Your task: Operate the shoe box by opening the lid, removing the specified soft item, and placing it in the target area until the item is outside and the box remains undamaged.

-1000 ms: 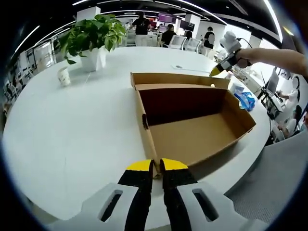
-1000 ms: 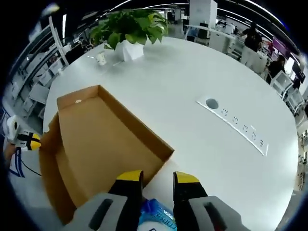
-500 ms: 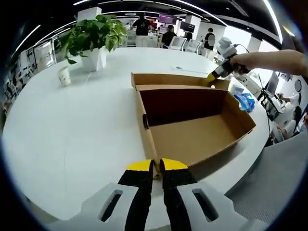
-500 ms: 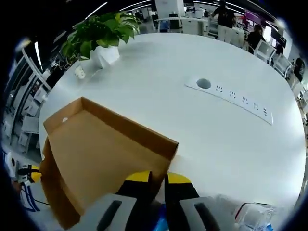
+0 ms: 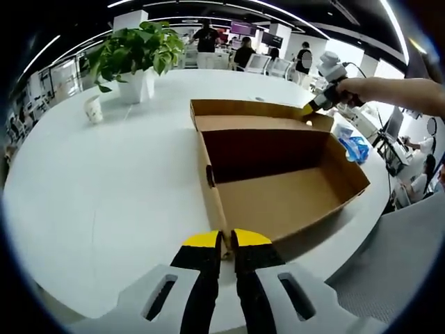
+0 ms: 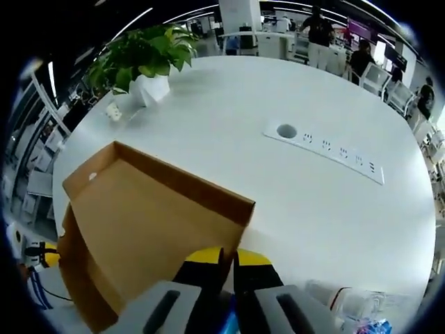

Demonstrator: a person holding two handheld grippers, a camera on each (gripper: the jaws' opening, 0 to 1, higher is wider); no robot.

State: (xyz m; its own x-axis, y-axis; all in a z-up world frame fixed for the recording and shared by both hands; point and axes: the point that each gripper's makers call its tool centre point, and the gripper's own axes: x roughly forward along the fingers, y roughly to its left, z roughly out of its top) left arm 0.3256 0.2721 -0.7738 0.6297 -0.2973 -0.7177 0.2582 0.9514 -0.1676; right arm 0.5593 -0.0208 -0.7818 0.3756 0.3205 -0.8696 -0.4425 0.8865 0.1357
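Right gripper (image 6: 228, 254) had let the blue pack (image 5: 356, 146) go beside the box (image 5: 278, 188); its jaws now pinched the lid (image 6: 139, 223). Left gripper (image 5: 227, 241) stayed pinched on the near wall. Item out; closing seemed next.

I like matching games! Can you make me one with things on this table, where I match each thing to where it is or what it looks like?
Things:
1. potted plant
2. shoe box
3. blue packet
4. power strip

Descriptions:
a. brown cardboard, open and empty
b. lying on the table just outside the box's far right side
c. green leaves in a white pot
d. long, white, set flat in the table top

Pairs: 1-c, 2-a, 3-b, 4-d
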